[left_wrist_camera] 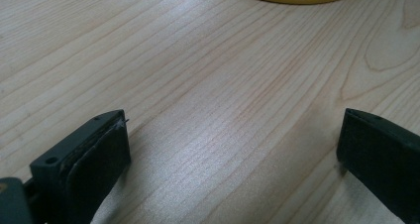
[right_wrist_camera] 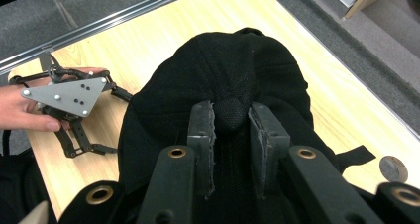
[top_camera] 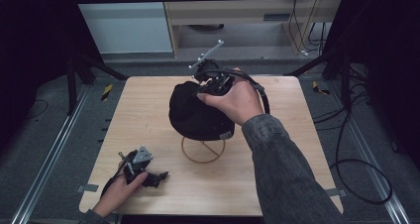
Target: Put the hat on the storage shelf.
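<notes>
Cataloguing from my remote seat, largest item first.

Bench (top_camera: pixel 148 110): pale wood-grain top, carrying everything below.

Black cap (top_camera: pixel 190 115): soft fabric crown, sitting near the middle of the bench on a yellow wire stand (top_camera: pixel 203 152) whose ring base shows beneath it. I judge it light, limp and easily creased; it should not slip or break, but it could drag the stand along if lifted carelessly. A strap tab trails from its rim in the right gripper view. Best hold, to my eye: the small top button (right_wrist_camera: pixel 232 112), firm and central, or failing that a pinch of crown cloth.

Right hand-held gripper (right_wrist_camera: pixel 232 122): over the cap's top, jaws nearly closed, pads pinching that button and the cloth around it.

Left hand-held gripper (left_wrist_camera: pixel 233 149): resting low at the bench's near left corner, well apart from the cap, jaws spread wide, nothing between them but bare wood.
</notes>
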Action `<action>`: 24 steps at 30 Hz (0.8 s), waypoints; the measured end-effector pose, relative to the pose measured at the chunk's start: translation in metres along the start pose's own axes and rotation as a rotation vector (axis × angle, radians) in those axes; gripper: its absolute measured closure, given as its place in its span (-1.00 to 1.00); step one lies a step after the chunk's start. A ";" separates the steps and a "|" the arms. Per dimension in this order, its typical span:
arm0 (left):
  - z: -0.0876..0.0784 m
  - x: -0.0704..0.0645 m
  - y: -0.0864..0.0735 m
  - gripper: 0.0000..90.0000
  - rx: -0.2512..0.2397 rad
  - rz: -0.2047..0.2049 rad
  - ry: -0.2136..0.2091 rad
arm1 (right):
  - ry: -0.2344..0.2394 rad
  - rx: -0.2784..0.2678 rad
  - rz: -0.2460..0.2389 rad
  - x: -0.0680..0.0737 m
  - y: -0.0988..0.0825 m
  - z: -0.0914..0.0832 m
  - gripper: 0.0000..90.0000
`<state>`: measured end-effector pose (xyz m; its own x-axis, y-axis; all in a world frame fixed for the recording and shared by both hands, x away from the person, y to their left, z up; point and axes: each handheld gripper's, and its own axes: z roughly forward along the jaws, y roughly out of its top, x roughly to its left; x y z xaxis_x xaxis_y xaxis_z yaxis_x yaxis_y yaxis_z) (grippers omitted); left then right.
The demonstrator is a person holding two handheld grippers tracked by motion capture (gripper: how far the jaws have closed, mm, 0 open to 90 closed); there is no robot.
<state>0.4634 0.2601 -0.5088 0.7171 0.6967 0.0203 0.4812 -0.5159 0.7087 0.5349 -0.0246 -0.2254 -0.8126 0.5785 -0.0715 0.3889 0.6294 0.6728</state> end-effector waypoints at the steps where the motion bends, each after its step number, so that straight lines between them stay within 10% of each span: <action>1: 0.000 0.000 0.000 -1.00 0.000 0.000 0.000 | -0.001 0.001 0.003 0.000 0.000 0.001 0.64; 24: 0.000 0.000 0.000 -1.00 -0.001 0.000 0.001 | 0.013 -0.027 0.026 0.001 -0.007 0.000 0.51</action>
<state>0.4634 0.2601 -0.5088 0.7165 0.6972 0.0204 0.4812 -0.5153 0.7091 0.5313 -0.0290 -0.2303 -0.8081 0.5874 -0.0438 0.3982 0.5995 0.6942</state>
